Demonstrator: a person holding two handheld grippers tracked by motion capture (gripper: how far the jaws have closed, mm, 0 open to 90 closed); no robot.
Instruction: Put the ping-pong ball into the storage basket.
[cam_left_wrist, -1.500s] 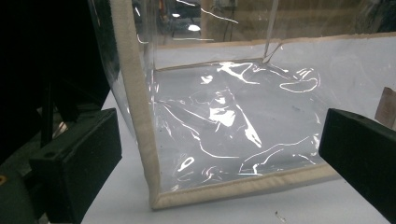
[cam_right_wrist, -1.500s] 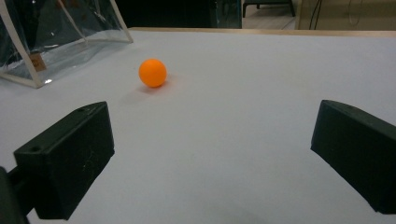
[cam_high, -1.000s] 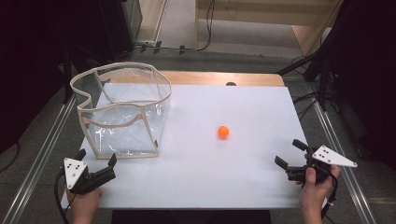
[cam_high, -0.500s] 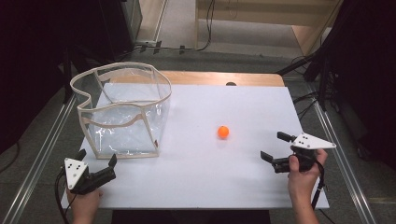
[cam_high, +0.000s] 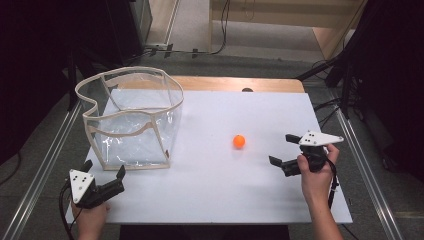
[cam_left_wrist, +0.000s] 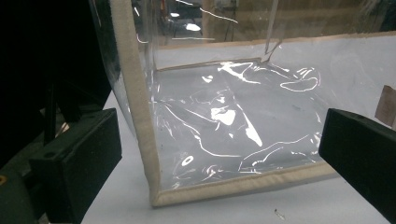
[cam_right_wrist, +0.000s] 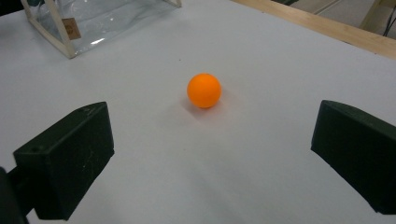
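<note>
Small orange round ball (cam_high: 239, 141) sat alone on white table top (cam_high: 225, 195), well apart from clear plastic bin with cream fabric edging (cam_high: 131, 120).

Right gripper (cam_high: 283, 151) aimed at ball, jaws spread wide, nothing between them; ball centred ahead between jaws (cam_right_wrist: 204, 90), likely lined up for grab.

Left gripper (cam_high: 106, 176) parked near bin's front corner (cam_left_wrist: 154, 196), jaws spread, empty; probably ready to steady bin.

Bin mouth up, apparently meant to receive ball.
</note>
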